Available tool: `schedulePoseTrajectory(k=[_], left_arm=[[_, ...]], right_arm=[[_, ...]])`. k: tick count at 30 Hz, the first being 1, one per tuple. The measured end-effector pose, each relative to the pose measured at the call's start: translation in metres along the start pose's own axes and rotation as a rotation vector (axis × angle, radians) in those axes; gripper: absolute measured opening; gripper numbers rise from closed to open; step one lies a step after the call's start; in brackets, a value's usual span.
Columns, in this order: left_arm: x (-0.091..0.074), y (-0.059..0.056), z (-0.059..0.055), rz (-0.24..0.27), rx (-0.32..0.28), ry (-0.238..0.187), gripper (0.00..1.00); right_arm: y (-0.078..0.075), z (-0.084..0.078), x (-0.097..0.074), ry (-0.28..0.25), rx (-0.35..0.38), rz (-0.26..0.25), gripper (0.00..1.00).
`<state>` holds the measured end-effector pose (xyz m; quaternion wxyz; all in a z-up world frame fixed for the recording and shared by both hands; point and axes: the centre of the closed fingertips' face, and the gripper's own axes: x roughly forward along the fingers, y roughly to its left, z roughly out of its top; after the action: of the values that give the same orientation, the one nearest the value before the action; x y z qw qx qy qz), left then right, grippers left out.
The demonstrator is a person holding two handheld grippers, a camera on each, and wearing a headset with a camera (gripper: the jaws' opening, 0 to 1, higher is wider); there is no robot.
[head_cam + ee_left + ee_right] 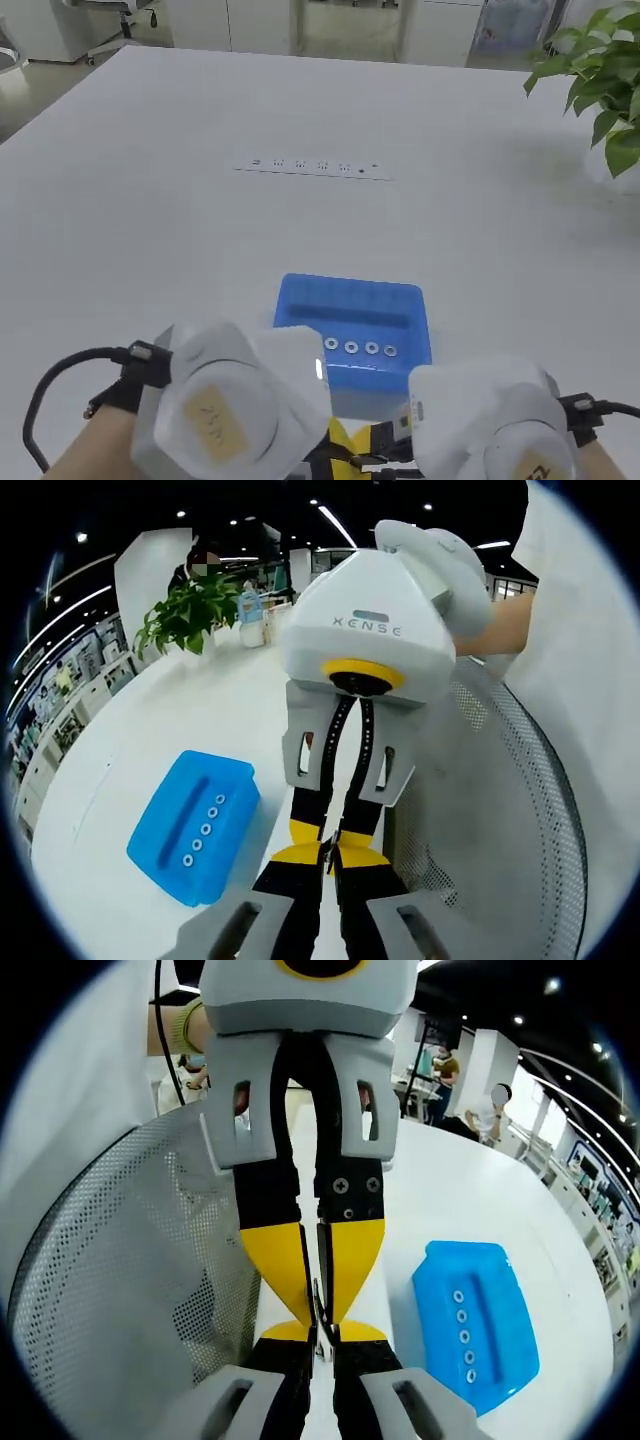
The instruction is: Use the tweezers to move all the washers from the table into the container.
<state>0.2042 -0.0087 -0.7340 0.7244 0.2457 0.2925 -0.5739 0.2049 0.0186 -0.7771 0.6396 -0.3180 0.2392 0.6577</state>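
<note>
A: Jaw state?
B: left gripper (320, 1308) and right gripper (331, 843) both pressed closed, tip to tip. Thin metal blade (317, 1328) in the seam.
A: Washers?
B: Four washers (360, 347) in a row on the blue container (350, 300). Right housing reads XENSE (368, 630).

A bright blue container (350, 310) carries a row of silver washers (360, 347) by the near edge of the off-white tabletop (150, 220). The left gripper (318, 1295) and right gripper (328, 835) show white housings, black fingers and yellow tips. A green-leaved plant (600, 80) overhangs the far right corner. A grey mesh panel (130, 1260) is patterned with fine perforations.
</note>
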Motion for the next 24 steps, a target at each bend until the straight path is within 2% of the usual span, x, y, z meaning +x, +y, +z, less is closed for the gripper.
schedulePoseTrajectory(k=[2, 4, 9, 11, 17, 22, 24], left_arm=[[-0.003, 0.0, 0.002, 0.001, -0.002, -0.003, 0.0], [-0.006, 0.0, 0.002, 0.007, 0.009, 0.012, 0.0], [-0.013, 0.004, -0.011, 0.041, 0.082, 0.109, 0.0], [-0.014, 0.003, -0.013, 0.038, 0.083, 0.119, 0.02], [-0.013, 0.002, -0.009, 0.039, 0.037, 0.089, 0.09], [-0.016, 0.002, -0.003, 0.032, 0.029, 0.061, 0.0], [-0.016, 0.002, -0.003, 0.03, 0.036, 0.066, 0.0]], right_arm=[[-0.001, 0.001, 0.001, -0.003, 0.005, -0.001, 0.02], [0.0, 0.002, 0.002, -0.009, 0.005, 0.0, 0.02], [-0.002, 0.002, 0.002, -0.008, 0.005, -0.004, 0.02], [-0.002, 0.002, 0.002, -0.007, 0.006, -0.006, 0.02], [-0.001, 0.003, 0.003, -0.006, 0.004, 0.0, 0.02], [-0.001, 0.004, 0.004, -0.007, 0.002, 0.002, 0.02], [-0.001, 0.004, 0.004, -0.008, 0.002, 0.005, 0.02]])
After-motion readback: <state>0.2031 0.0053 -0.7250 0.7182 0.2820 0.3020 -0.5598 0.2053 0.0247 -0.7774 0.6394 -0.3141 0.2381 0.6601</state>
